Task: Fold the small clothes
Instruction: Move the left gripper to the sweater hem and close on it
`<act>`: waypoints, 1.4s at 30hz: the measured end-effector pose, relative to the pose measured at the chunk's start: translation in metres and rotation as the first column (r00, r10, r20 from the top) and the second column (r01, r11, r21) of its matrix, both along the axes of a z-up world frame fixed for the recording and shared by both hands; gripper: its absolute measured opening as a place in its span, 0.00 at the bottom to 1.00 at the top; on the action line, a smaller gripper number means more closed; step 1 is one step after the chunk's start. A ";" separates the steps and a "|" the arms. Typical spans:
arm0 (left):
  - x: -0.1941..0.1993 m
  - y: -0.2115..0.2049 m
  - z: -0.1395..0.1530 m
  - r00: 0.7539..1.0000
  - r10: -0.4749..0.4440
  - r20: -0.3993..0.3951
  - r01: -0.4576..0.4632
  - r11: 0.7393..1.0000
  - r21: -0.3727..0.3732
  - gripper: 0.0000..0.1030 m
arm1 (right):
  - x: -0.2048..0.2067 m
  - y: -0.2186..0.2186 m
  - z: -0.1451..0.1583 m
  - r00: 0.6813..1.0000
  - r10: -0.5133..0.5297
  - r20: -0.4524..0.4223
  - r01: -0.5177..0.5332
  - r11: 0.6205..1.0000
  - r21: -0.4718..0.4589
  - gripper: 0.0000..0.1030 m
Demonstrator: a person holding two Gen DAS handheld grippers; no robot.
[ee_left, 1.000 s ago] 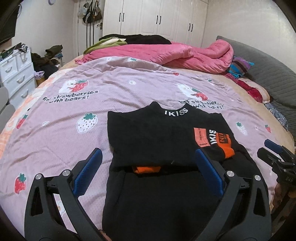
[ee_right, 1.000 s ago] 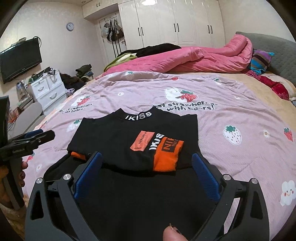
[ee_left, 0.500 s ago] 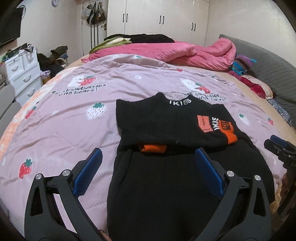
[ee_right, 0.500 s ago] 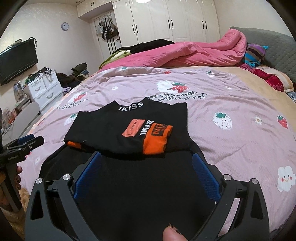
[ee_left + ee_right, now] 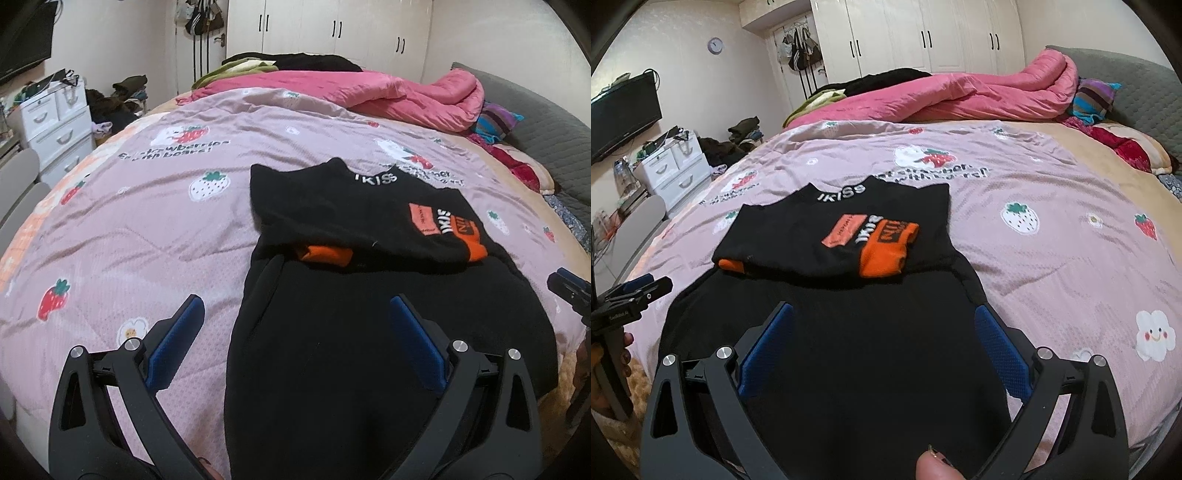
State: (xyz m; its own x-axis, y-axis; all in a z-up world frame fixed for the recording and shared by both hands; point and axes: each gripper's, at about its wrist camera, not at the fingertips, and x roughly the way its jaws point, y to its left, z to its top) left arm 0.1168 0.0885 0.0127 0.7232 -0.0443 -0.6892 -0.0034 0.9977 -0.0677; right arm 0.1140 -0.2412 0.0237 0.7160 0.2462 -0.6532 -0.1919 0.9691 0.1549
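Both tongs, left (image 5: pixel 291 325) and right (image 5: pixel 882 332), gape empty above the black sweater (image 5: pixel 369 332) lying sleeves-folded near the bed's (image 5: pixel 129 229) foot edge; we pinch its near hem corners evenly, then carry them collarward.

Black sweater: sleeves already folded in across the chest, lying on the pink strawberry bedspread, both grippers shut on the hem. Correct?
Not quite. Both grippers are open and empty: the left gripper and right gripper each show their jaws spread wide over the black sweater in their own wrist views. The rest holds.
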 end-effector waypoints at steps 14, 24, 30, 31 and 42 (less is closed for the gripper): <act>-0.018 0.013 -0.015 0.998 0.050 -0.041 -0.050 0.999 0.002 0.91 | -0.017 -0.022 -0.010 0.999 -0.016 -0.033 0.016 1.000 -0.006 0.95; -0.034 0.021 -0.029 0.994 0.063 -0.091 -0.062 0.998 0.012 0.91 | -0.029 -0.035 -0.023 0.996 -0.003 -0.084 0.003 1.000 0.004 0.95; -0.048 0.029 -0.043 0.988 0.065 -0.138 -0.066 0.998 0.001 0.91 | -0.037 -0.042 -0.033 0.993 0.008 -0.118 -0.006 1.000 0.021 0.95; -0.050 0.030 -0.044 0.987 0.064 -0.144 -0.066 0.998 -0.006 0.91 | -0.038 -0.043 -0.034 0.993 0.008 -0.121 -0.005 1.000 0.026 0.95; -0.079 0.044 -0.048 0.992 0.013 -0.126 -0.037 0.980 -0.194 0.62 | -0.050 -0.050 -0.037 0.991 0.017 -0.134 -0.011 0.999 0.048 0.94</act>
